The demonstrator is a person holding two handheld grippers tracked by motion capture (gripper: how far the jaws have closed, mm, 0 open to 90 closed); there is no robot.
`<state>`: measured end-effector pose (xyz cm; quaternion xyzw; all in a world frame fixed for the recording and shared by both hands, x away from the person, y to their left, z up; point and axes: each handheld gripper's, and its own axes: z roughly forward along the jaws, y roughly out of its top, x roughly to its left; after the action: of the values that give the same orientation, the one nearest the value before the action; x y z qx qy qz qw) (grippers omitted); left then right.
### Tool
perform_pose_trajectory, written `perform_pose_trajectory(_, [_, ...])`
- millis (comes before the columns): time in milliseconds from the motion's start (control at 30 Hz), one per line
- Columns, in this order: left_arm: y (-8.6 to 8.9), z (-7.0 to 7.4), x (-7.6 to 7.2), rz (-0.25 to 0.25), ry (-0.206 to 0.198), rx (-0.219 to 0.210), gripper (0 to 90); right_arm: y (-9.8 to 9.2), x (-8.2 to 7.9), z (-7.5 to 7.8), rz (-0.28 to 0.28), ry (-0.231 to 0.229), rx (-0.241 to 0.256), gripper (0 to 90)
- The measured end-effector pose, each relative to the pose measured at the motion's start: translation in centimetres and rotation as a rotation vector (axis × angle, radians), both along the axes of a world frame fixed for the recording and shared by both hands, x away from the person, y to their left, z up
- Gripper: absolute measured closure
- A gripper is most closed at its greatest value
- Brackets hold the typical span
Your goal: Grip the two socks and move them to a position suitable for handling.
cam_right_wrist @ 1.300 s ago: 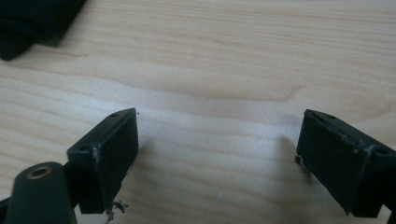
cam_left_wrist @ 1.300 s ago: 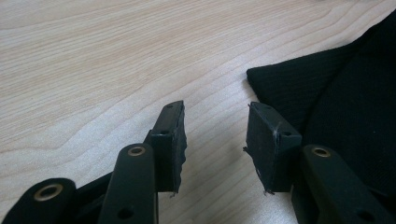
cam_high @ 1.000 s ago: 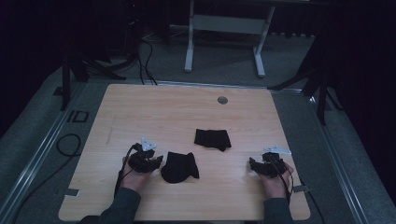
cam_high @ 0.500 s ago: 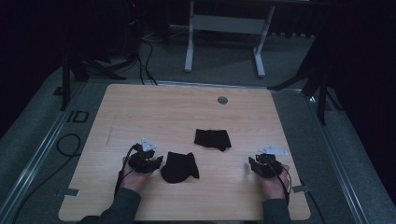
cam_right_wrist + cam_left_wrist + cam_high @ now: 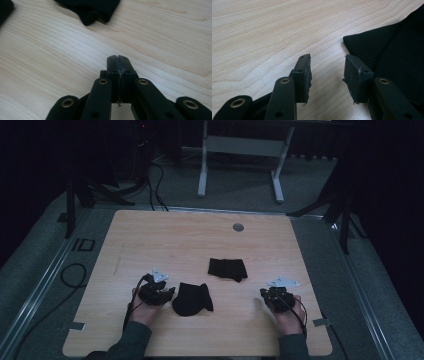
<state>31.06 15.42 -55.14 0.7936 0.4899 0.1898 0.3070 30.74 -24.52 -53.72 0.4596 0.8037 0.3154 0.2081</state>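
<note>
Two black folded cloths lie on the wooden table (image 5: 165,240). The nearer cloth (image 5: 192,298) (image 5: 394,55) is just right of my left gripper (image 5: 169,293) (image 5: 327,72), which stands open with its right pad at the cloth's edge and nothing between the jaws. The farther cloth (image 5: 228,268) (image 5: 90,7) sits toward the table's middle. My right gripper (image 5: 264,295) (image 5: 117,62) rests near the front right of the table, shut with nothing in it, well short of that cloth.
A round grommet (image 5: 238,227) is set in the table near its far edge. A white metal frame (image 5: 240,150) and dark stands are on the floor beyond the table. Cables (image 5: 70,275) lie on the floor at the left.
My right gripper has drifted slightly left and toward the table's middle. The left gripper and both cloths stay where they were.
</note>
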Motion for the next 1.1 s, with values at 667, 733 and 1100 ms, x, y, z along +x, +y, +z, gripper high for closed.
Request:
perform_pose_trajectory(667, [-0.6,0.0,0.0,-0.022,0.016,-0.03,56.2,3.6,-1.0,0.1,0.132,-0.005,-0.003,89.1])
perform_pose_trajectory(733, [-0.5,0.0,0.0,-0.023,0.019,-0.039,56.2,4.0,-1.1,-0.1,0.145,0.0,-0.003,88.6])
perform_pose_trajectory(1100, [-0.3,0.2,-0.1,-0.025,0.026,-0.076,56.7,7.0,-2.2,0.6,0.231,0.003,0.034,87.1])
